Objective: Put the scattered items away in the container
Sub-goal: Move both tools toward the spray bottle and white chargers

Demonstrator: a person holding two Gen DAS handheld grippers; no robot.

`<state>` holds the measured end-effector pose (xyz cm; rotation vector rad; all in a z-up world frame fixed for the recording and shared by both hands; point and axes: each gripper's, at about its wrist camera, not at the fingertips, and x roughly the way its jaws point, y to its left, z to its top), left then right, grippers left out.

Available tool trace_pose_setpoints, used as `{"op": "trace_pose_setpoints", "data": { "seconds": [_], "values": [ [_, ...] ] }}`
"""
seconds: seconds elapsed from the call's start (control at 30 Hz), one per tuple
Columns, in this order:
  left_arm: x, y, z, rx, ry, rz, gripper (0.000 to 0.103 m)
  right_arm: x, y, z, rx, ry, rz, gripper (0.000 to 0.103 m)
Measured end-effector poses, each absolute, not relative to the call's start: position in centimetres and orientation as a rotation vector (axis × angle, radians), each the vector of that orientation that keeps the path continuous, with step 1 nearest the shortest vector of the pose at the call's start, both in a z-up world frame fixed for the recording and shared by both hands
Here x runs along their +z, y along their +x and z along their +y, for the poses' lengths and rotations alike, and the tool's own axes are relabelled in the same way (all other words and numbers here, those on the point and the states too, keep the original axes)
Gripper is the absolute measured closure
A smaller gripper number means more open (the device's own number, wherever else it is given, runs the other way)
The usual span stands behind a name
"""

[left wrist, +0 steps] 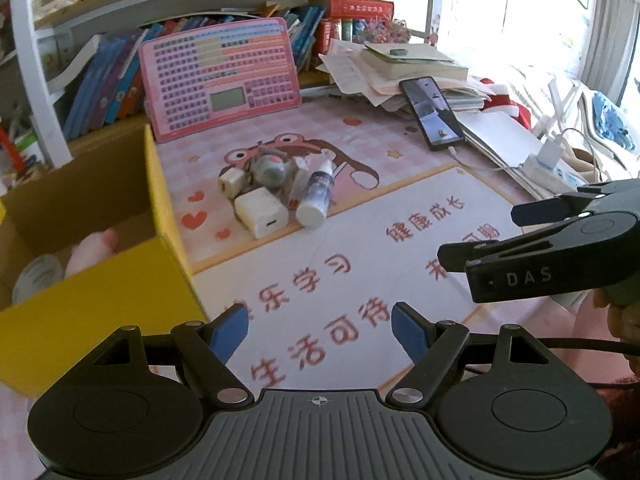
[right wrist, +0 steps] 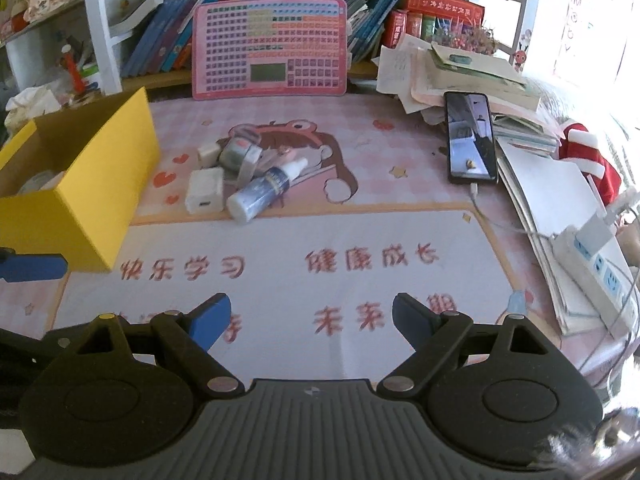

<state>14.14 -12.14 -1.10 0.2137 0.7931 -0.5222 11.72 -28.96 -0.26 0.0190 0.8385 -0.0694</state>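
Observation:
A yellow cardboard box [left wrist: 120, 280] stands at the left of the desk mat; it also shows in the right wrist view [right wrist: 100, 184]. Inside it I see a pink soft toy [left wrist: 94, 250] and a round white lid [left wrist: 38, 278]. A cluster lies mid-mat: a white charger [right wrist: 205, 195], a smaller white plug [right wrist: 209, 154], a tape roll [right wrist: 239, 153] and a spray bottle [right wrist: 262, 191] on its side. My left gripper [left wrist: 320, 330] is open and empty, beside the box's near corner. My right gripper [right wrist: 312, 320] is open and empty, well short of the cluster.
A pink keyboard-like board [right wrist: 269, 50] leans on the bookshelf at the back. A phone [right wrist: 471, 137] on a cable lies right, beside a stack of papers and books [right wrist: 460, 76]. A power strip [right wrist: 596, 260] sits at the far right edge.

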Motion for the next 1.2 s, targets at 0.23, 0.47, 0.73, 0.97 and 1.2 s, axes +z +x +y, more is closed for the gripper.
{"op": "trace_pose_setpoints", "data": {
  "seconds": [0.23,0.47,0.73,0.97,1.2],
  "values": [
    [-1.4,16.5,-13.9,-0.467,0.216,0.819,0.022,-0.8,14.5,-31.4,-0.041,0.052,0.850,0.015],
    [-1.6,18.5,-15.3,-0.406,0.227,0.840,0.022,-1.8,17.2,-32.1,0.030,0.079,0.876,0.015],
    [-2.1,20.8,-16.1,-0.321,0.243,0.877,0.022,-2.3,20.3,-32.3,0.098,0.108,0.891,0.018],
    [-2.6,22.2,-16.8,-0.289,0.268,0.886,0.022,-2.9,24.3,-31.3,0.189,0.138,0.908,0.026],
    [-2.7,23.0,-17.4,-0.274,0.294,0.892,0.022,-4.1,28.4,-30.0,0.228,0.143,0.954,0.028]
  ]
}}
